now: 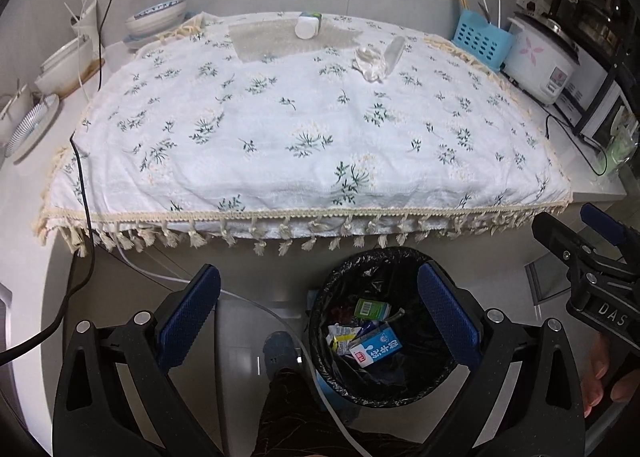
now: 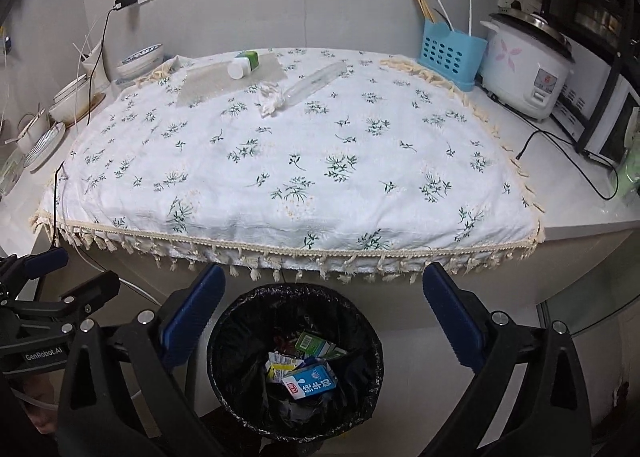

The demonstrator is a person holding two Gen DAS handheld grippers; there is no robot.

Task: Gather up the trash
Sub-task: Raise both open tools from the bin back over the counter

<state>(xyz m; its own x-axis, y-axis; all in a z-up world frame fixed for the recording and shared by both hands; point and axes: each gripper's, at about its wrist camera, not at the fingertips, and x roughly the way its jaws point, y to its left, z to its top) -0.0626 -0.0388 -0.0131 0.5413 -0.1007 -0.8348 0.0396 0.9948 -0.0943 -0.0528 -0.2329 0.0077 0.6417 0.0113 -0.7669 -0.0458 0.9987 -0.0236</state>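
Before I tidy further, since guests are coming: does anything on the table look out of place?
Yes: at the far edge of the tablecloth a white bottle lies tipped over beside a crumpled tissue and an empty plastic bottle.

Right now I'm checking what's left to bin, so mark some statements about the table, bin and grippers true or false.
1. Both grippers are open and empty. True: the left gripper and the right gripper hold nothing.
2. The bin is empty. False: it holds a blue carton, a green carton and wrappers.
3. A clear bottle lies on the cloth. True.
4. The white jar lies at the cloth's near edge. False: it lies at the far edge, by a green box.
5. The crumpled tissue is in the bin. False: it lies on the cloth beside the bottle.
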